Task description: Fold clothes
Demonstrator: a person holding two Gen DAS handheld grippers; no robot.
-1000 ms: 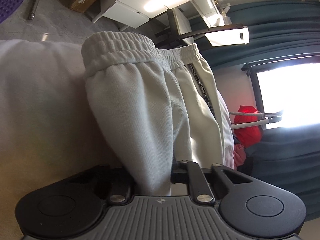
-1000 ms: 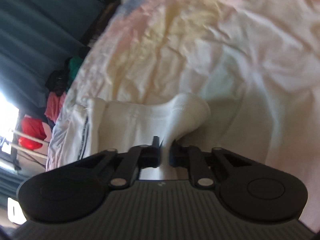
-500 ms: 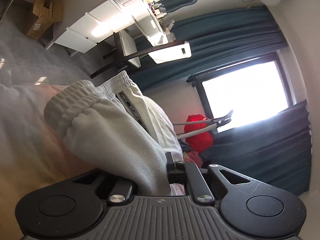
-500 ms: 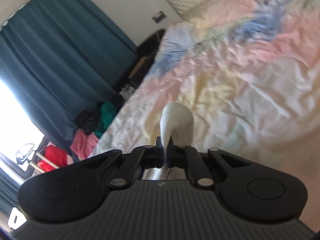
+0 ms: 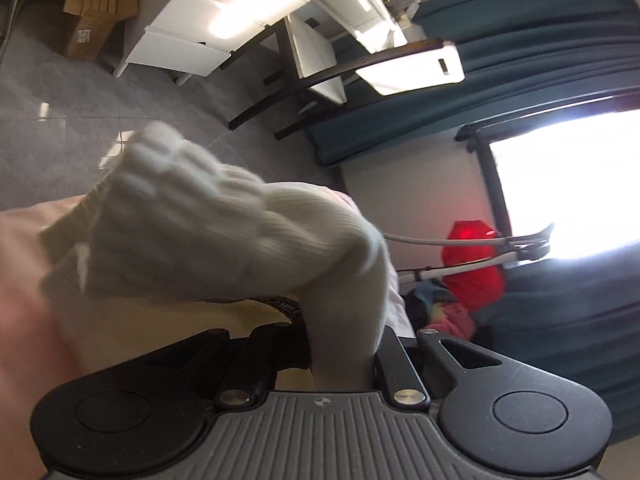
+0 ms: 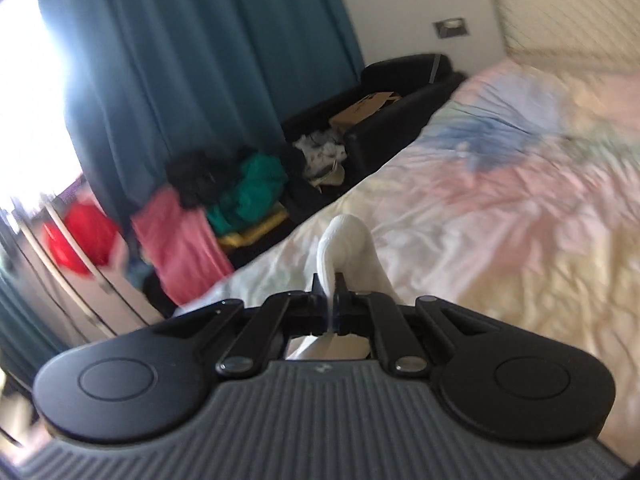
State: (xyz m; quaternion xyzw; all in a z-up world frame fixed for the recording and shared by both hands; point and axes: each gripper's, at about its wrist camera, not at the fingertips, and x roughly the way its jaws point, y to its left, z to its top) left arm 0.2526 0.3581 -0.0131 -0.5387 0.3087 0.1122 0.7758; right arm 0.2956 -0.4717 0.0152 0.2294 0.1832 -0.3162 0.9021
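At the bottom of the left wrist view, the left gripper [image 5: 340,344] is clamping a thick bunch of the white pants [image 5: 248,236], its jaws pressed in on the fabric. The cloth is bulging up from the grip into the centre of the frame, with the ribbed elastic waistband [image 5: 160,156] flopping toward the upper left. A black drawstring [image 5: 286,306] is peeking out just under the bunch. At the bottom centre of the right wrist view, the right gripper [image 6: 329,292] is pinching a thin fold of the same pants, jaws nearly together on it, the cloth looping up just above the tips.

The pants are looking soft, light and limp: they are sagging wherever nothing is holding them, and the knit is likely giving good friction to the pads. The waistband is the firmest part, so its corners are probably the best places to hold for an even fold.

Beyond, the bed [image 6: 500,208] is filling the right of the frame, with a heap of clothes [image 6: 224,200] at centre left. Farther off, curtains [image 6: 192,60] are hanging at upper left.
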